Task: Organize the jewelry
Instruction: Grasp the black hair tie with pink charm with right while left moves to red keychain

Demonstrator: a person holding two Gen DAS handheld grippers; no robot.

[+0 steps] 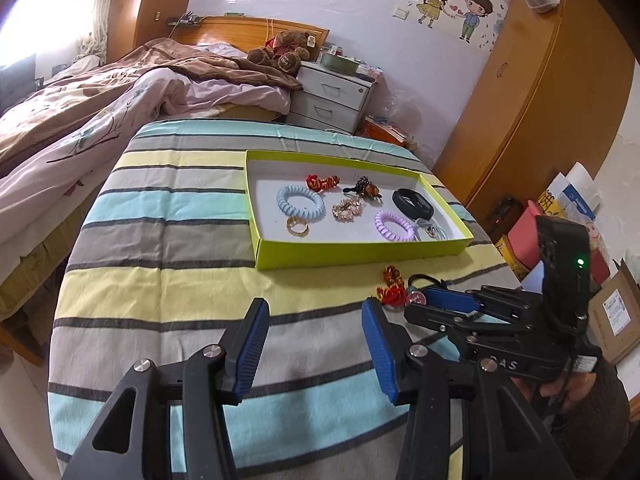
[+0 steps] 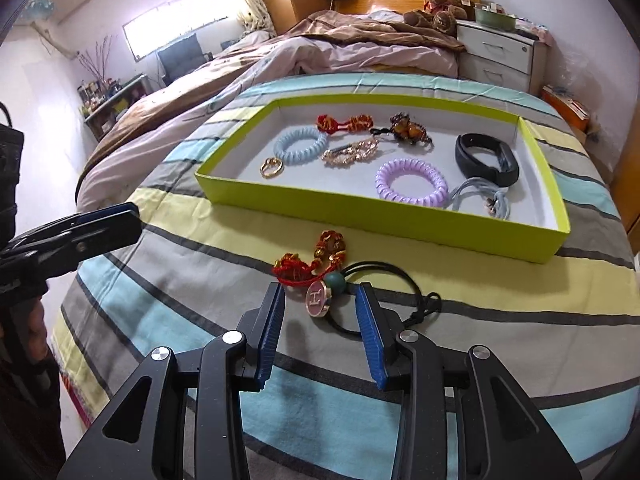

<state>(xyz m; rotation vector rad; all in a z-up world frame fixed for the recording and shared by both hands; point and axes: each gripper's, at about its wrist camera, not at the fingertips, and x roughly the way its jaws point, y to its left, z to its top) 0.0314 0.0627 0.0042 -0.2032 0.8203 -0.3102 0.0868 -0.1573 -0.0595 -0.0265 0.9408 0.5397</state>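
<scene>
Right gripper [image 2: 320, 312] is spread wide, nothing in it, and look where it sits: low centre of the right wrist view, with the hair tie's [image 2: 384, 292] pink disc [image 2: 318, 299] and green bead [image 2: 334, 282] lying squarely between the two blue pads [image 2: 270, 344]. The black elastic loop trails off to the right, out past the right pad, so the tie's long axis runs roughly across the jaws rather than along them. That's the relation that matters here: charm dead ahead and between the fingers, cord off to the side.

Just above the charm, touching or nearly so, lies the red knot [image 2: 316, 256], also on the striped cloth [image 2: 520, 292] and still outside the tray [image 2: 360, 216]. A closing pinch could snag its red thread along with the disc, by my reckoning.

Left gripper [image 1: 316, 340] is also open and empty, bottom centre of its own view, hovering over bare cloth. The charm is down at its lower right, partly hidden behind the right tool, so the right hand is plainly the nearer one.

Tray sits upper centre in both views, already holding several pieces: blue coil [image 2: 300, 145], purple coil [image 2: 411, 183], black band [image 2: 486, 157], gold ring [image 2: 272, 168] and more. Two items left out, I'd judge.
</scene>
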